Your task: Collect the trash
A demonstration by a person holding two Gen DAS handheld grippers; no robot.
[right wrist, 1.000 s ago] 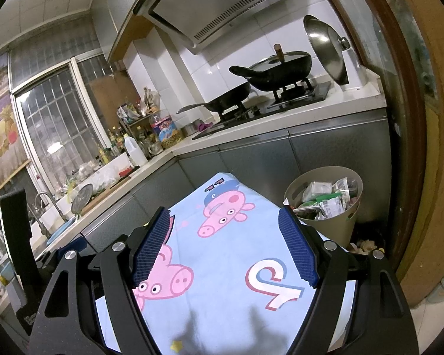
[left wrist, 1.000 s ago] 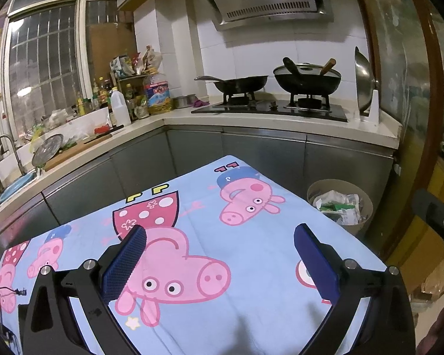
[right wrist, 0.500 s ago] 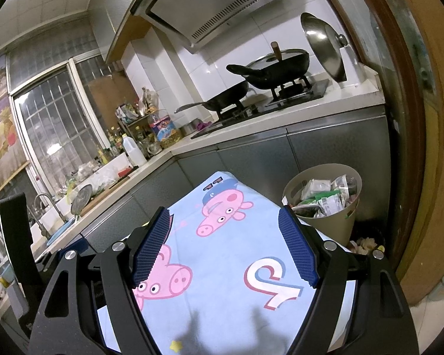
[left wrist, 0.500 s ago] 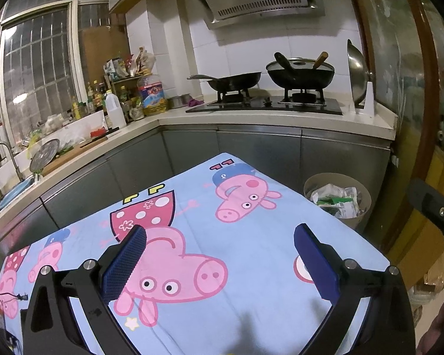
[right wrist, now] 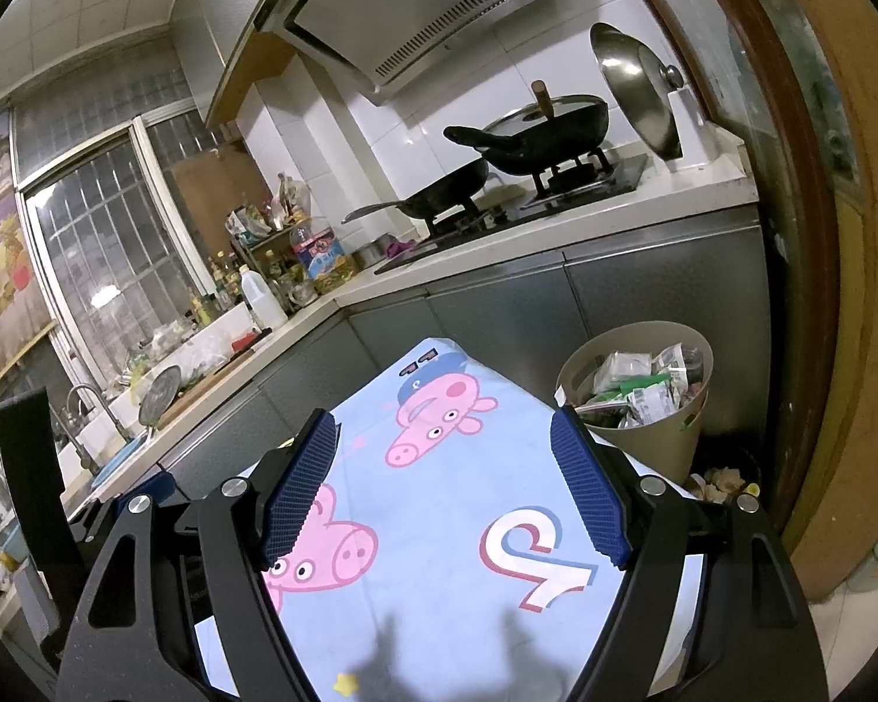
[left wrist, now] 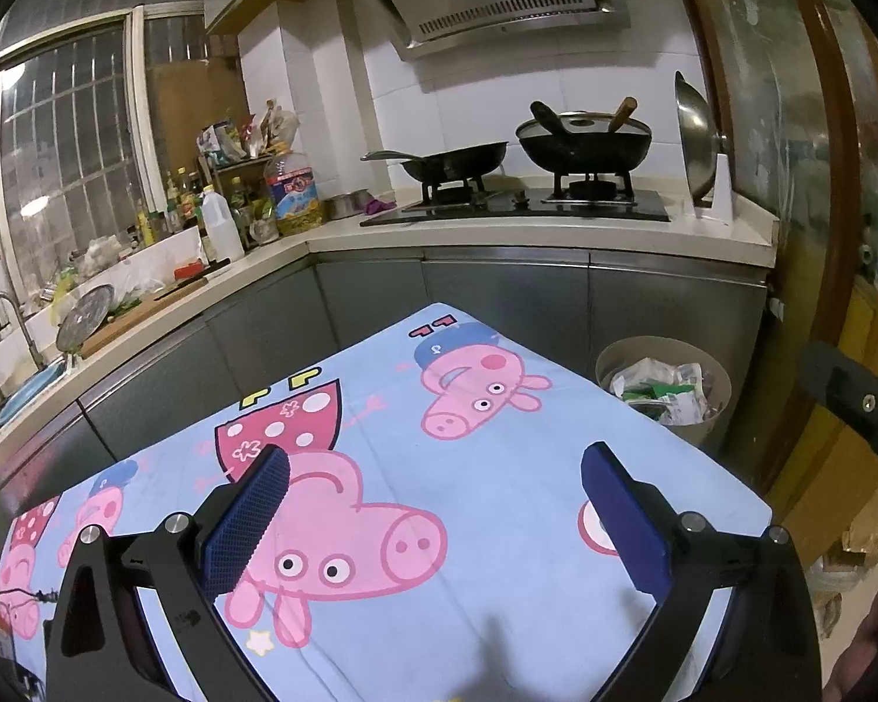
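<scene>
Dim kitchen light fell over a light blue cartoon-pig tablecloth (left wrist: 497, 526) spread on the work surface, and off its far right corner stood the round beige plastic waste bin (right wrist: 667, 450) on the floor against the grey cabinet fronts (left wrist: 497, 298). That bin was heaped to the rim with crumpled white and green plastic wrappers (right wrist: 638, 392), and a few pale scraps of litter (right wrist: 723, 479) lay on the floor just beside its base. Over the near part of the cloth hung the left gripper (left wrist: 436, 503), its blue pads (left wrist: 246, 520) spread wide with only cloth showing between them. The right gripper (right wrist: 445, 479) hung likewise, jaws wide apart and gripping nothing, its right pad overlapping the bin's rim in the right wrist view. Beyond the cabinets ran the pale countertop (left wrist: 556, 237) with a black gas hob (left wrist: 521, 207) carrying a black frying pan (left wrist: 456, 158) and a lidded black wok (left wrist: 585, 140).
</scene>
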